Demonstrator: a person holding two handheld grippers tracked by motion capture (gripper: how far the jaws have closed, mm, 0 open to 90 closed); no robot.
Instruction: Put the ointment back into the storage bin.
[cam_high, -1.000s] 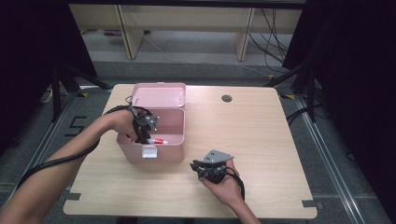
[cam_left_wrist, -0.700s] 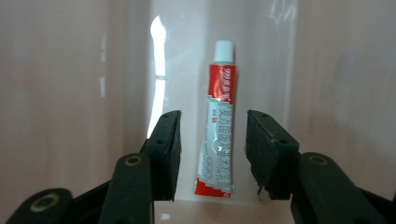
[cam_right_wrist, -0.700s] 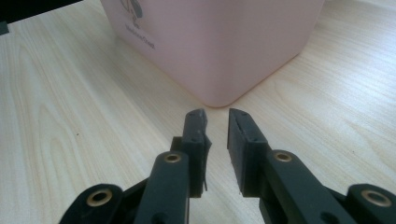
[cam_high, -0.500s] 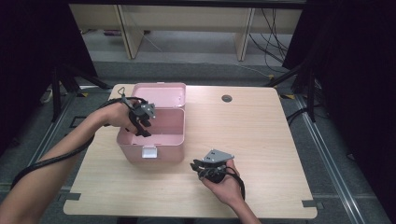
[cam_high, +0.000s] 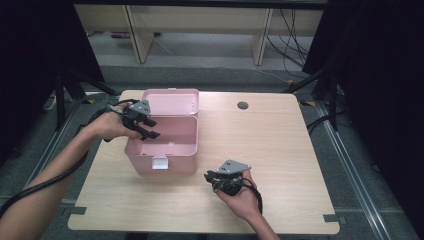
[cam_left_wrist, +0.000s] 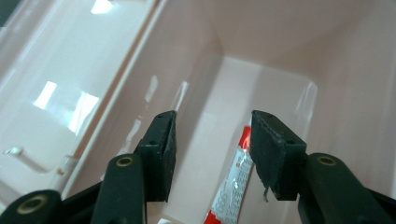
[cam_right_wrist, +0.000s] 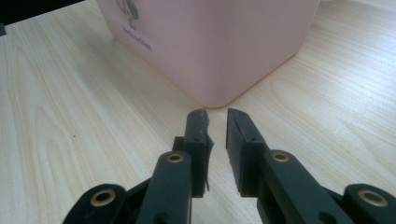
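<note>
On the left, the left tool (cam_high: 148, 127) hangs over the near-left rim of the pink box (cam_high: 172, 150), its jaws apart and just been opening, with nothing pressed between them. In the left gripper view the red-and-white sachet (cam_left_wrist: 233, 179) lies flat on the box floor below the gap, clear of both pads (cam_left_wrist: 166, 149). The box is smooth glossy plastic with rounded corners, its lid (cam_high: 170, 102) thrown back on the far side and a small pale latch (cam_high: 159, 163) on its near wall; its open top leaves free room above the sachet, walled in on all four sides. The bench (cam_high: 280, 145) is pale wood grain with rounded corners and a dark round grommet (cam_high: 243, 105) near its far edge; its whole right half lies bare out to the right edge. To the right of the box, near the front edge, the right tool (cam_high: 212, 179) rests low over the bench, its jaws a narrow gap apart with nothing in them, pointing at the box's near-right corner, close but not touching. Dark floor surrounds the bench.
</note>
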